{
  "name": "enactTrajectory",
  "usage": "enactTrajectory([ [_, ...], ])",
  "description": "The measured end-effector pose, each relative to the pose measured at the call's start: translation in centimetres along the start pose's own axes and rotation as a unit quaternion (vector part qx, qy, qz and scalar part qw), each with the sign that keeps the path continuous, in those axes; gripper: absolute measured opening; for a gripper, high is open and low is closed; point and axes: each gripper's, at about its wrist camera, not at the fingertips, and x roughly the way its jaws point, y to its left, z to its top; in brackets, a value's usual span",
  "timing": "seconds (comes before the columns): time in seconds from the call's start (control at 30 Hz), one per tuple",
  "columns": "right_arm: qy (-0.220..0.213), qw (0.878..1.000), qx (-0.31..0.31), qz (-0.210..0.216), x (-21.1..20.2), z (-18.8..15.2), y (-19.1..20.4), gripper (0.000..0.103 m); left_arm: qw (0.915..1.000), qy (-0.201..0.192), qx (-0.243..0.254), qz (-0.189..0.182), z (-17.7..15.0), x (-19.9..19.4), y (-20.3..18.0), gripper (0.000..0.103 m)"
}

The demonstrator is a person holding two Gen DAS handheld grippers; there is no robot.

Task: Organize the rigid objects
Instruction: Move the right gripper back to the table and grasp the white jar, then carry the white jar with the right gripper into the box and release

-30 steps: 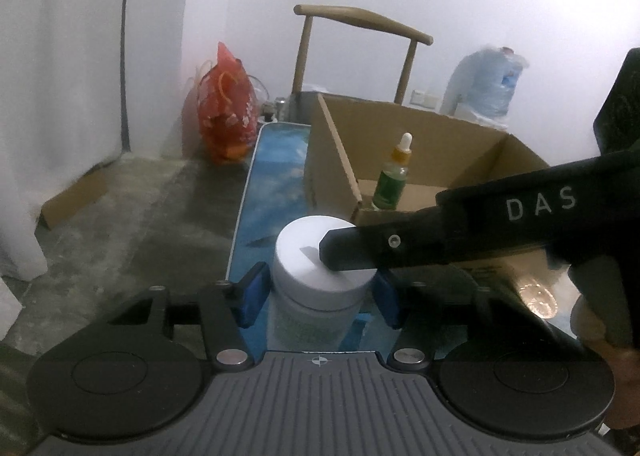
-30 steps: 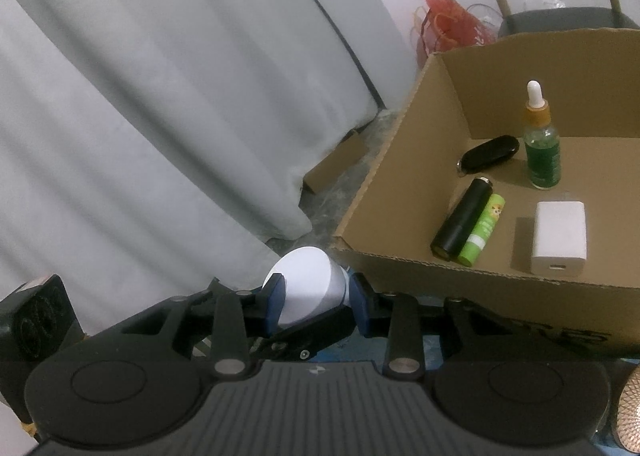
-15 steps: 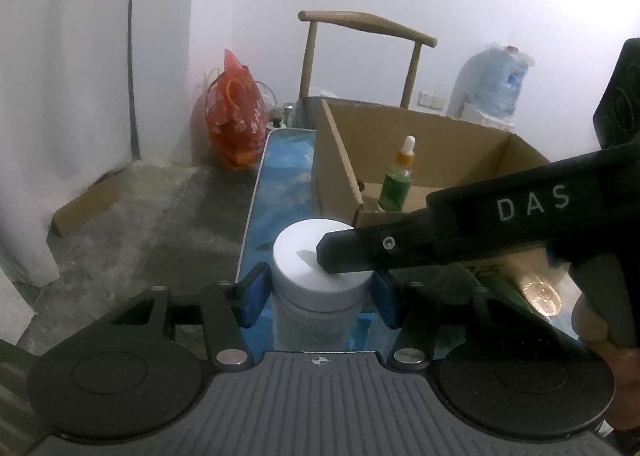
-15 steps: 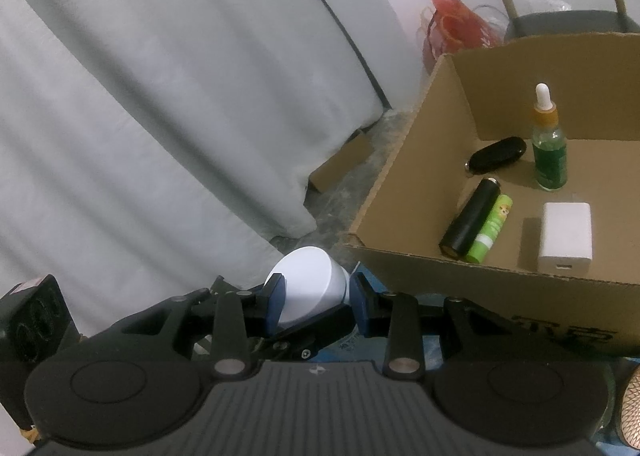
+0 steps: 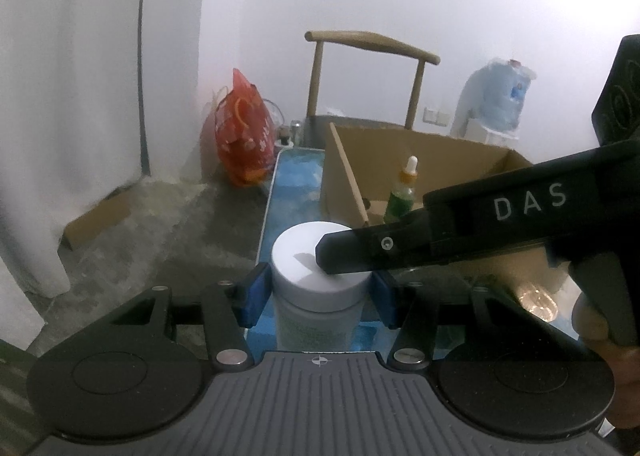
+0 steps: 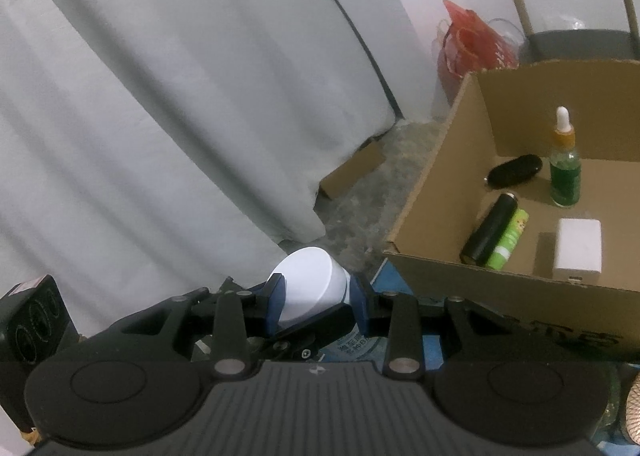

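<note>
The white jar (image 5: 320,280) is squeezed between both the left gripper (image 5: 318,298) and the right gripper (image 6: 316,298), near the box (image 6: 432,191), probably so it can be lifted inside.

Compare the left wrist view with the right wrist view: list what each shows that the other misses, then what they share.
Only the left wrist view shows the water jug and the wall outlet. Only the right wrist view shows the box floor: black case, black tube, green tube and white charger. Both show the white-lidded jar between the pads of both grippers, the dropper bottle, cardboard box, red bag and chair.
</note>
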Motion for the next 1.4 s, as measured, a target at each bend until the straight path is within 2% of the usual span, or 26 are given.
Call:
enactTrajectory([
  [0.3, -0.03, 0.999, -0.03, 0.019, -2.2, 0.3, 2.3, 0.039, 0.9988, -0.043, 0.016, 0.017, 0.9, -3.2, -1.1, 0.052],
  [0.47, -0.062, 0.996, -0.049, 0.027, -4.9, 0.8, 3.9, 0.039, 0.9959, -0.08, 0.037, 0.022, 2.3, -5.2, -2.7, 0.052],
  [0.67, -0.113, 0.99, -0.077, 0.016, -9.9, 2.5, 5.2, 0.039, 0.9899, -0.12, 0.076, -0.001, 5.6, -6.8, -5.8, 0.052],
  [0.83, -0.15, 0.986, -0.069, -0.009, -13.7, 4.4, 3.7, 0.039, 0.9849, -0.132, 0.105, -0.039, 8.6, -5.6, -9.4, 0.052],
  [0.97, -0.165, 0.984, -0.048, -0.042, -15.8, 5.8, 0.5, 0.039, 0.9835, -0.115, 0.116, -0.079, 10.5, -2.5, -12.3, 0.052],
  [1.1, -0.163, 0.984, -0.021, -0.074, -16.1, 7.5, -3.7, 0.039, 0.9827, -0.076, 0.132, -0.106, 12.3, 2.3, -15.0, 0.052],
  [1.27, -0.147, 0.985, 0.021, -0.093, -14.2, 9.2, -9.3, 0.039, 0.9841, -0.015, 0.134, -0.116, 13.3, 8.8, -16.7, 0.052],
  [1.4, -0.118, 0.987, 0.073, -0.086, -11.4, 10.9, -14.6, 0.039, 0.9844, 0.043, 0.131, -0.109, 13.7, 14.0, -17.1, 0.052],
])
